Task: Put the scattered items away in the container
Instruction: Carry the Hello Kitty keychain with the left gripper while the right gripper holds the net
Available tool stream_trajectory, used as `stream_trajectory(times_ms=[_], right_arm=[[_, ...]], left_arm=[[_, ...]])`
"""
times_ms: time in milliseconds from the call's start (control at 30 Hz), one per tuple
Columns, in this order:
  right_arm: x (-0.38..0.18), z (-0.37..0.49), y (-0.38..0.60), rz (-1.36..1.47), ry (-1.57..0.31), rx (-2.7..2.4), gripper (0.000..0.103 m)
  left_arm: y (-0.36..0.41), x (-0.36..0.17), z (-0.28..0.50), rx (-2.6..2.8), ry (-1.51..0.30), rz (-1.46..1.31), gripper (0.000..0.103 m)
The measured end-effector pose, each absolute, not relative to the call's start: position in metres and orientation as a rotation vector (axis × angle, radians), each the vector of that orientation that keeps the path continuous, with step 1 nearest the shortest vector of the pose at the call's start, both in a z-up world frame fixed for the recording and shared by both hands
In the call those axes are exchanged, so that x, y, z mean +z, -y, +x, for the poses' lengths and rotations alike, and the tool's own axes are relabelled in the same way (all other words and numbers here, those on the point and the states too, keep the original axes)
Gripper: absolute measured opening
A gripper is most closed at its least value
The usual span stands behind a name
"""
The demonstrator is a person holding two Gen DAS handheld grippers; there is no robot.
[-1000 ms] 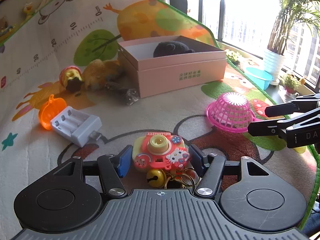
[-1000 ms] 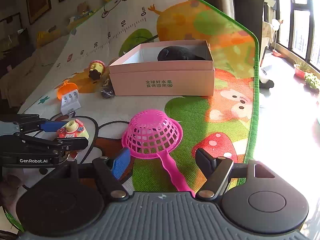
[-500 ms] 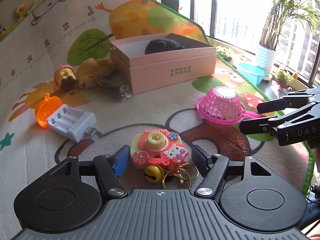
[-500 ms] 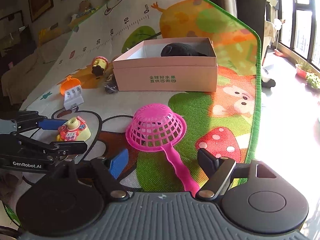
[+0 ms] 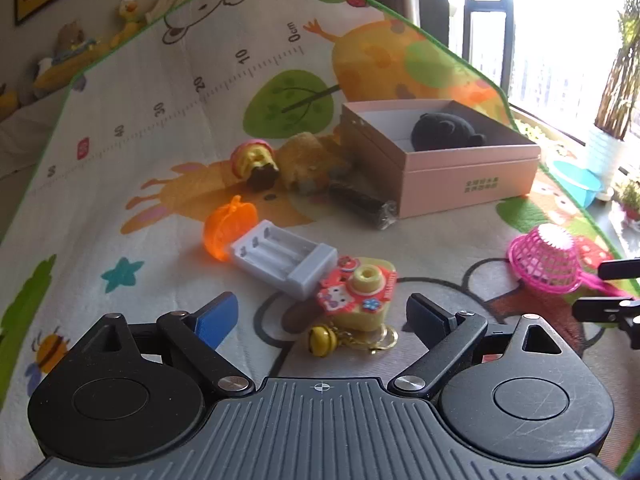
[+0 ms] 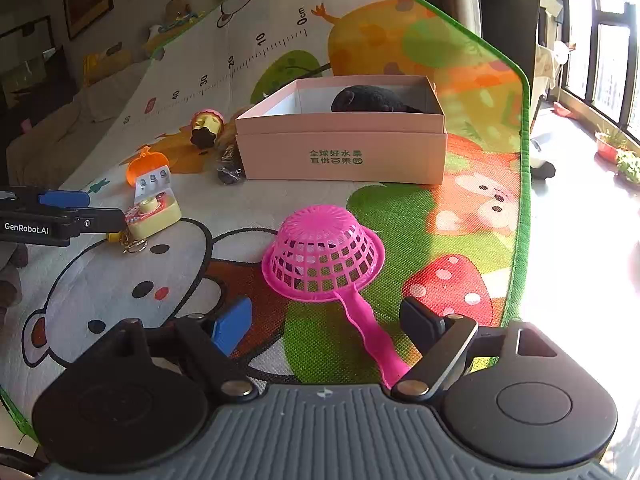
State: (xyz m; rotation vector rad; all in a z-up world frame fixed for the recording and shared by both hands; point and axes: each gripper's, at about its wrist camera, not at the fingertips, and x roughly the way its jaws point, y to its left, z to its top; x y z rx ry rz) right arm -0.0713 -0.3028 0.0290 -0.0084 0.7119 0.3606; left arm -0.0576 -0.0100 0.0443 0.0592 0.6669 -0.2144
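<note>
A toy camera keychain (image 5: 360, 292) in red and yellow lies tilted on the play mat, touching a white battery charger (image 5: 284, 258). My left gripper (image 5: 322, 320) is open, with the toy just ahead of its fingertips and the bell between them. A pink strainer (image 6: 324, 254) lies upside down in front of my right gripper (image 6: 326, 324), which is open with the strainer's handle between its fingers. The pink box (image 6: 340, 152) stands at the back with a black plush (image 6: 372, 100) inside. The right wrist view also shows the toy camera (image 6: 152, 212) at the left gripper's fingertips (image 6: 100, 220).
An orange pumpkin clip (image 5: 228, 226), a yellow and pink toy (image 5: 256, 162), a brown plush (image 5: 312, 160) and a black wrapped item (image 5: 364, 204) lie left of the box (image 5: 460, 176). The mat's green edge (image 6: 524, 184) runs along the right, with sunlit floor beyond.
My left gripper's jaws have spread wider and its view has swung left. The toy camera now lies farther forward, against the charger. The right gripper has barely moved.
</note>
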Motion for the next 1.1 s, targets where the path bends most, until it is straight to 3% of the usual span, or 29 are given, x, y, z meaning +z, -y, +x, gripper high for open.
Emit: stream_trajectory(times_ms=[233, 467, 500, 733, 900, 1100], right_arm=[[0.031, -0.076, 0.3, -0.035, -0.689, 0.359, 0.082], [0.028, -0.073, 0.303, -0.025, -0.693, 0.349, 0.083], [0.028, -0.072, 0.303, -0.024, -0.695, 0.349, 0.083], [0.026, -0.071, 0.303, -0.025, -0.695, 0.349, 0.083], [0.026, -0.071, 0.303, -0.026, -0.693, 0.349, 0.084], [0.028, -0.071, 0.302, -0.025, -0.685, 0.352, 0.085]], left_arm=[[0.048, 0.024, -0.035, -0.165, -0.685, 0.075, 0.095], [0.052, 0.011, -0.021, -0.241, -0.675, 0.151, 0.053], [0.053, 0.011, -0.022, -0.269, -0.669, 0.162, 0.052], [0.075, 0.014, -0.061, -0.575, -0.63, 0.302, 0.054], [0.082, 0.012, -0.079, -0.554, -0.597, 0.444, 0.071], [0.05, 0.022, -0.064, -0.313, -0.601, 0.453, 0.082]])
